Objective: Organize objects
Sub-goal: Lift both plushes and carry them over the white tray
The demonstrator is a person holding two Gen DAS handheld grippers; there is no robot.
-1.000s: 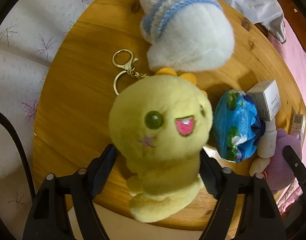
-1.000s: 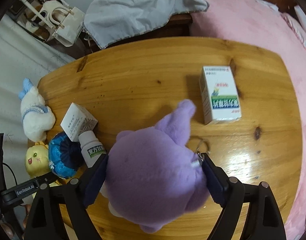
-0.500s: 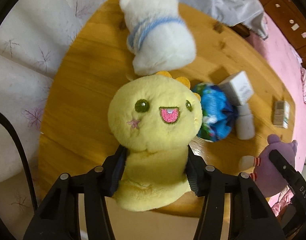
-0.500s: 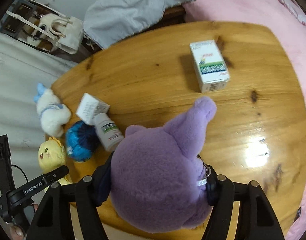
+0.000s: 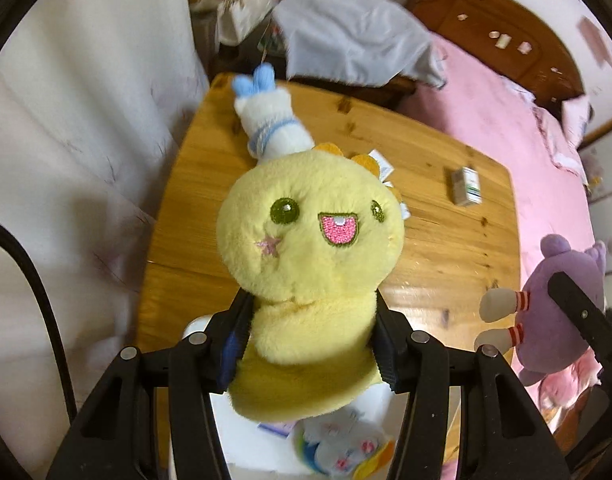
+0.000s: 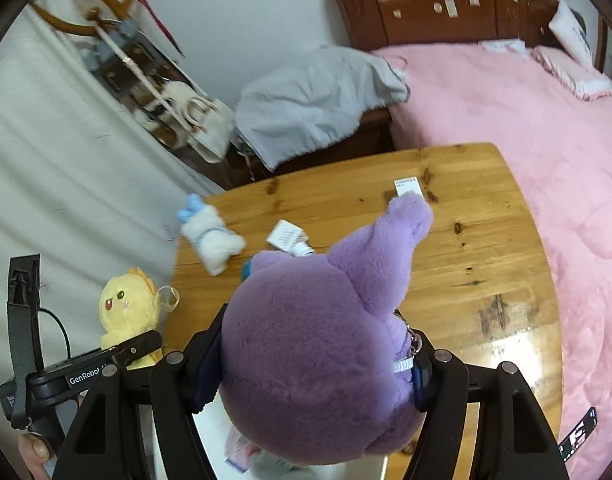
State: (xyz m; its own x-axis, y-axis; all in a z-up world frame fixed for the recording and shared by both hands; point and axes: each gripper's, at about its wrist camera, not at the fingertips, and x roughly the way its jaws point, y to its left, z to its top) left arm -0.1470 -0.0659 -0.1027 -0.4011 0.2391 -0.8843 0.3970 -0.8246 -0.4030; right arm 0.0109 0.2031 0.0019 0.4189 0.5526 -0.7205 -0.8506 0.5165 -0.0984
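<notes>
My left gripper (image 5: 309,336) is shut on a yellow plush chick (image 5: 309,248) and holds it high above the near edge of the wooden table (image 5: 445,256). It also shows in the right wrist view (image 6: 126,308). My right gripper (image 6: 313,372) is shut on a purple plush toy (image 6: 317,344), also raised above the near edge; it shows in the left wrist view (image 5: 553,312). A white plush with blue trim (image 5: 274,128) lies on the table's far left.
A small white box (image 6: 286,236) and a bottle lie mid-table. A medicine box (image 5: 465,184) lies at the far right. A white container (image 5: 266,440) with items sits below both grippers. A pink bed (image 6: 525,128) flanks the table; a grey cloth (image 6: 317,96) lies behind.
Both grippers have lifted their plush toys up off the table and pulled back toward the near edge. The table now looks much farther away.
</notes>
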